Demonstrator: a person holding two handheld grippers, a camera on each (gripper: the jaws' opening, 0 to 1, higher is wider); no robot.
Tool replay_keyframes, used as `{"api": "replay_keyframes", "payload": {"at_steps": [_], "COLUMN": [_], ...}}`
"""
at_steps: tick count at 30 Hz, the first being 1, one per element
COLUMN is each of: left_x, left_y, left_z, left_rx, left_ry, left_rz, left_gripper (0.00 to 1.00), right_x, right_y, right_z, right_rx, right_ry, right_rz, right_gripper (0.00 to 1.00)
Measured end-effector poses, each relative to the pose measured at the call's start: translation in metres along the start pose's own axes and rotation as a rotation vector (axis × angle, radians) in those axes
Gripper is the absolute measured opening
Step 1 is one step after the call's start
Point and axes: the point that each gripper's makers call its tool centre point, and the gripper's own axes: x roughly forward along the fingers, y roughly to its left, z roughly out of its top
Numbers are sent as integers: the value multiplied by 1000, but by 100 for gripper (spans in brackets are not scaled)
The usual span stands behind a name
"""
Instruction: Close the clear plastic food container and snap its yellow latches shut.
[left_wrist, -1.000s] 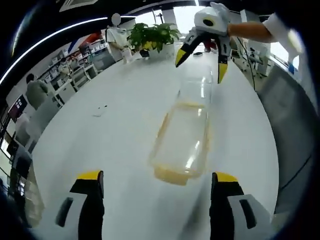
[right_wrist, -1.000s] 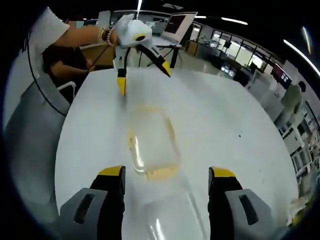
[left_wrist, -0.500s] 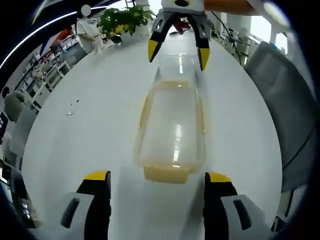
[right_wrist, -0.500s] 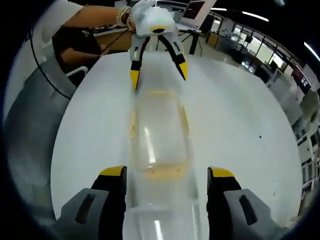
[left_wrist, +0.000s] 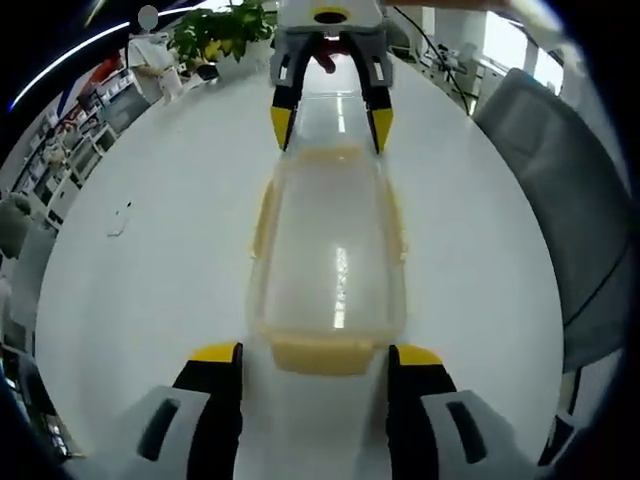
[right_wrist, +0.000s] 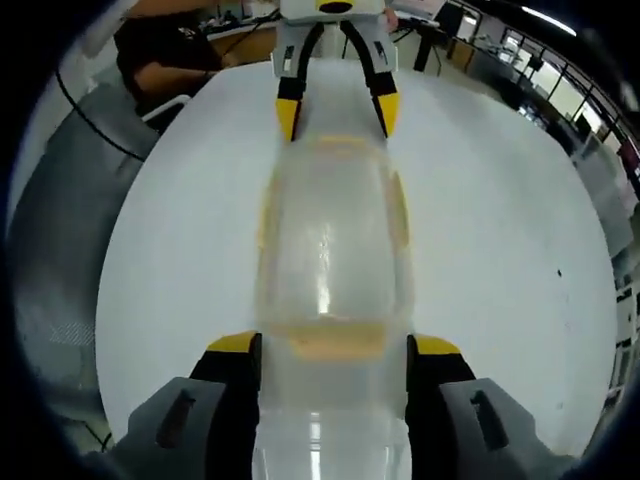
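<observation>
A clear, glossy plastic container (left_wrist: 332, 250) with matt yellow latches (left_wrist: 322, 354) rests on a smooth white table (left_wrist: 170, 240).

Clear container (left_wrist: 335, 250) with yellow latches (left_wrist: 322, 355) mid-frame on a white counter (left_wrist: 150, 260); grey tongs (left_wrist: 312, 395) tipped yellow and black at bottom.

An open-plan office or lab. A large white table (left_wrist: 150, 280) fills the foreground, with grey chairs (left_wrist: 560, 190) drawn up to its edge. A potted plant (left_wrist: 215, 25) stands at the far end. Behind it run rows of desks and shelving (left_wrist: 85, 110) under long ceiling strip lights (left_wrist: 60, 70). A person in dark clothes (right_wrist: 165, 55) sits beside the table.
</observation>
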Motion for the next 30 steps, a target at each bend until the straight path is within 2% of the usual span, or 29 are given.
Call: {"api": "replay_keyframes", "payload": {"at_steps": [5,7,12,18,19,30], "left_x": [4,5,6,7,7,7], "left_y": [-1,-4,-4,-5,-8,-2], "left_z": [-5,-5,-5,-8,-9,-11], "left_rx": [-8,-17,-11,-38,-66,-53], "left_ry": [19,19,13,12,16,19], "left_rz": [-24,-38,-45,-80,-94,-94], "left_gripper": [46,42,40,35,34,34], "right_x": [3,5,7,6,7,7], "right_y": [0,0,3,4,4,4], "right_z": [2,0,-2,-2,-2,0], "right_rx": [-7,-13,14,-15,-20,-37], "right_ry": [9,24,40,49,50,80], "right_rz": [16,16,32,36,39,49], "right_gripper": [48,48,44,42,42,43]}}
